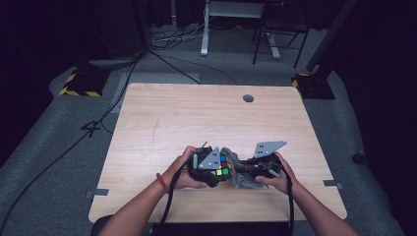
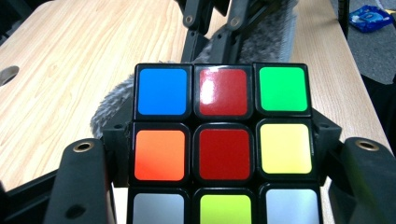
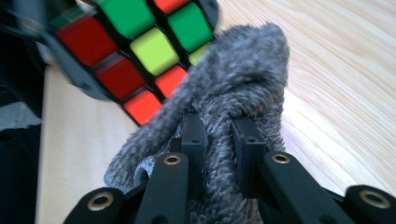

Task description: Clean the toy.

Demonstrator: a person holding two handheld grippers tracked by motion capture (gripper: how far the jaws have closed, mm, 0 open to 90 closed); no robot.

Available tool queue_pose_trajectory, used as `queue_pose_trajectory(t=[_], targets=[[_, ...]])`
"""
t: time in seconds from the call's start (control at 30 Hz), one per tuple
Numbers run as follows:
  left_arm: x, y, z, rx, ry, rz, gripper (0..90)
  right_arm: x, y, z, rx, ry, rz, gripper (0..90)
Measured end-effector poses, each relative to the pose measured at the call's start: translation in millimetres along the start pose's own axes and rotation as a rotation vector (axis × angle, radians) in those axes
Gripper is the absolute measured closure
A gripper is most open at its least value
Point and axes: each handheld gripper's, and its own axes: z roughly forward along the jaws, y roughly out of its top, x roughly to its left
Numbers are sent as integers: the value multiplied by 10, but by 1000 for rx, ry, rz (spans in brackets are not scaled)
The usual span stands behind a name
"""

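Here, cube (image 2: 223, 140) clamped in left gripper (image 2: 219, 177), cloth (image 3: 233, 93) touching

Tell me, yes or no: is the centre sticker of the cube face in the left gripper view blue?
No. On the Rubik's cube the centre sticker is red; the blue sticker sits at that face's top-left corner.

Dim surroundings, blurred close-ups, glare

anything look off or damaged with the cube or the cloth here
Nothing stands out. The puzzle cube sits square and whole in the left gripper, its colours scrambled; the grey cloth is bunched in the right gripper against it, untorn.
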Motion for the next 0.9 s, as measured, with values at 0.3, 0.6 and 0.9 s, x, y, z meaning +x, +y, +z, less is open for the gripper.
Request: queue_pose_trajectory(t=[0.3,0.6,0.9], targets=[[-17,-23,64,47,27,19,335,20,34,-84,-85,65,20,780],[-37,-11,181,102,15,17,332,228,173,-140,-120,46,-66,782],[-18,-33,226,124,9,20,333,273,257,-62,-111,51,-79,781]])
